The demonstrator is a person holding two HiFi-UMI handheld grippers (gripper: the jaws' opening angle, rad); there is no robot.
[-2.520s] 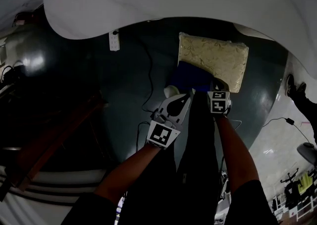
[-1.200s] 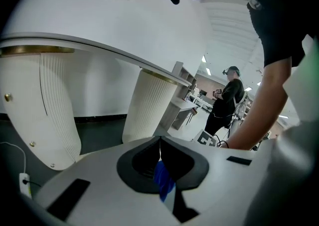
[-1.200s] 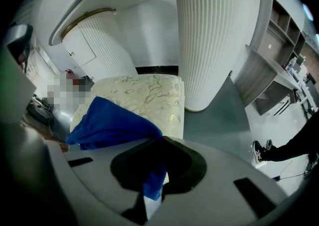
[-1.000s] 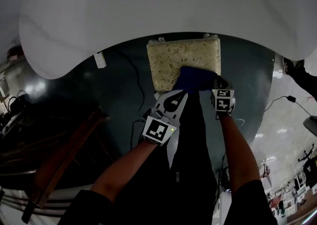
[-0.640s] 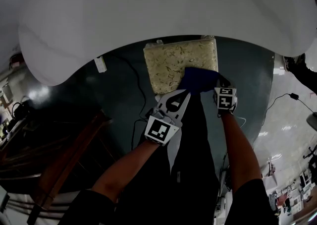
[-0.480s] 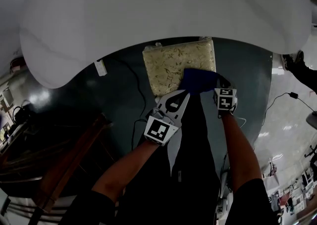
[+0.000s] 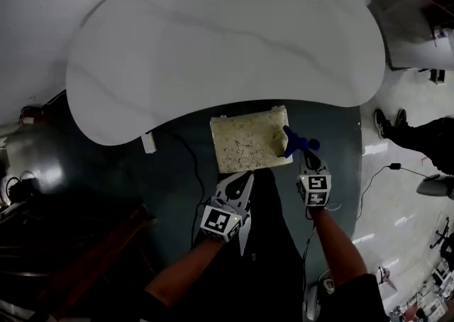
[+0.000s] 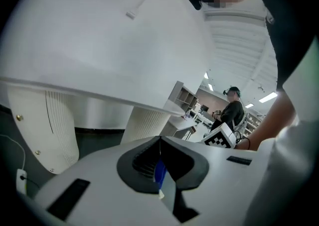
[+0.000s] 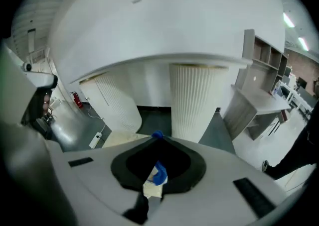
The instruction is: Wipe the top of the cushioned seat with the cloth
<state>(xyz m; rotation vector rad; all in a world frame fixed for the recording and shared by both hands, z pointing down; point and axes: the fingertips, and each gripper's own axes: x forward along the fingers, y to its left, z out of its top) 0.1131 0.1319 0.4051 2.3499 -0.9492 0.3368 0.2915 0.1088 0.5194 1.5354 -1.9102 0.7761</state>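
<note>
Our right tongs [image 7: 303, 160], clenched on the cloth [image 7: 298, 145], have swept it off the cushioned seat [image 7: 245, 145] at its right edge. Our left tongs [image 7: 240, 184] are clenched and empty. That pass looks done.

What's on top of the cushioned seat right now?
The blue cloth, bunched at the cushioned seat's right edge, pinched by the right tool. What lies beneath the cloth is covered.

Short dark sleeves [image 7: 358, 293] and dark trousers [image 7: 273, 242] are worn; the forearms are bare. The left gripper [image 7: 245, 177] and the right gripper [image 7: 303, 161] have pale grey shells, black around the jaws. Each carries a cube [image 7: 220, 221] with black-and-white square markers.
</note>
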